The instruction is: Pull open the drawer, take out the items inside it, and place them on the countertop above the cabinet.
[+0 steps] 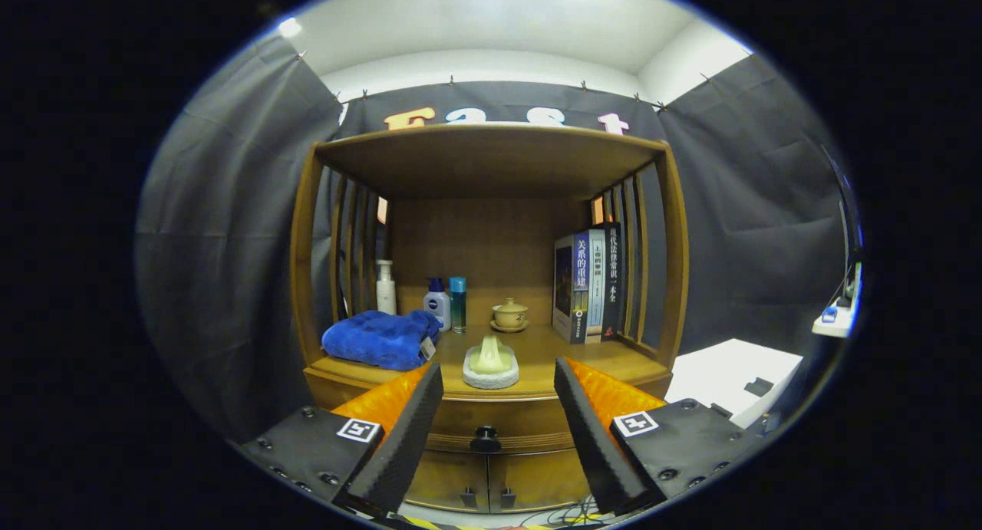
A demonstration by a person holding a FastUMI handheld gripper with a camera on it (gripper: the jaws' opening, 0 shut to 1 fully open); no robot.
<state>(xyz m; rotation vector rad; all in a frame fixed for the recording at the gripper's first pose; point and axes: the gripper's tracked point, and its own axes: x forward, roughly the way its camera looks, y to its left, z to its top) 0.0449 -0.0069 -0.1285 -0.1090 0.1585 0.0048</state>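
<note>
The gripper [497, 415] hung spread and empty before the wooden cabinet [491, 407], its closed drawer [502, 426] and dark knob [485, 439] between the fingers, the countertop [552, 353] beyond bearing a blue towel [380, 340], bottles, books [589, 283], contents hidden.

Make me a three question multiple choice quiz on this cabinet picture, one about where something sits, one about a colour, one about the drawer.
1. Where is the drawer knob?
A. Between the gripper fingers, ahead
B. Beside the books
C. On the top shelf

2. What colour is the folded towel on the countertop?
A. Red
B. Blue
C. White

3. What state is the drawer in?
A. Pulled out
B. Removed
C. Closed

Answers: 1 A, the knob sits in the gap between the open fingers. 2 B, the towel is plainly blue. 3 C, its front lies flush with the cabinet.
</note>
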